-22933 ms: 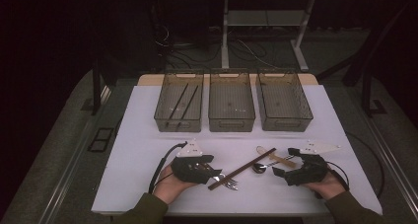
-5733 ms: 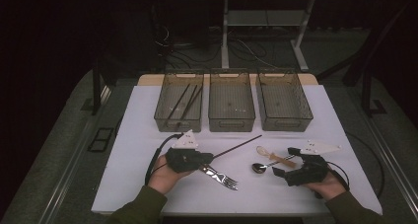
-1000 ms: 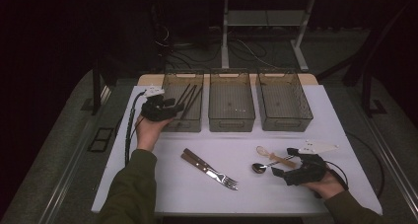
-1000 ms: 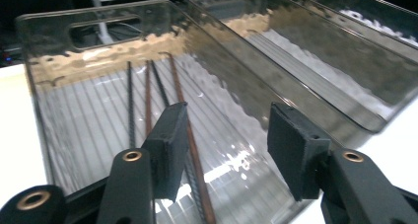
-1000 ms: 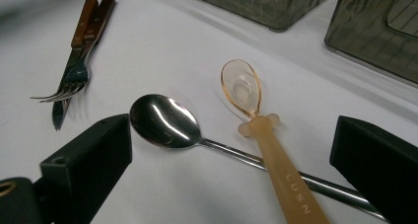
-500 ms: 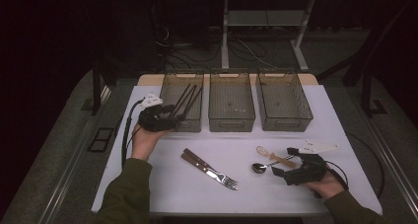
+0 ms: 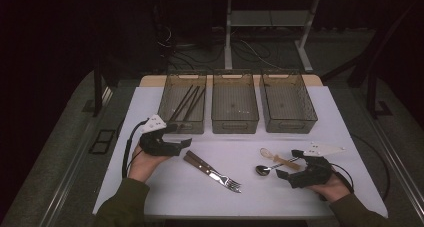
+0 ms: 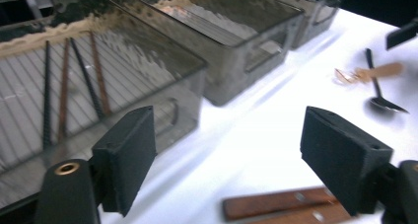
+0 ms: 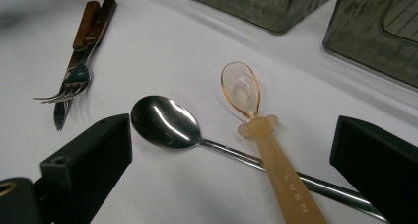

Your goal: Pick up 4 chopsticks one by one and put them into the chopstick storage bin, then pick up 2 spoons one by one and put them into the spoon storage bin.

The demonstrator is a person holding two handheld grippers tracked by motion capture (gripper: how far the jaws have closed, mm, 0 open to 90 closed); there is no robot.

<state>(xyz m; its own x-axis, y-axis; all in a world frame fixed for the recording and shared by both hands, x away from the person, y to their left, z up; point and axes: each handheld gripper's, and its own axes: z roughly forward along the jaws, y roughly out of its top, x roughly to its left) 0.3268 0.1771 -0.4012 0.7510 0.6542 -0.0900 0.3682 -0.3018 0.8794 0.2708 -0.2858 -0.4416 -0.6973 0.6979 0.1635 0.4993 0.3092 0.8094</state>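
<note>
**Chopsticks binned; left tool back over the desk, empty**

Since a second ago the left tool [image 7: 172,139] has come away from the left bin [image 7: 183,103] toward the near side of the desk [image 7: 150,187]. Its jaws have just been opening and now stand wide, nothing between them. The chopsticks [image 7: 186,101] lie inside the left bin, slanted along its floor; the left gripper view shows them through the bin wall [image 8: 74,91].

Judgement: the chopstick drop is done. Cutlery sorting goes on, and the fork and knife [image 7: 212,171], lying together just right of the left tool, look like the next pick.

Right tool [image 7: 295,167] has not shifted; jaws wide, empty, hovering at the metal spoon [image 9: 165,121] and the amber plastic spoon [image 9: 256,135], which crosses over the metal handle.

Middle bin [image 7: 234,102] and right bin [image 7: 287,101]: contents too faint to tell.

Surface: white desk top, matte, evenly lit. Room: dark, grey floor, cables and a table frame [image 7: 270,22] beyond the bins.
</note>
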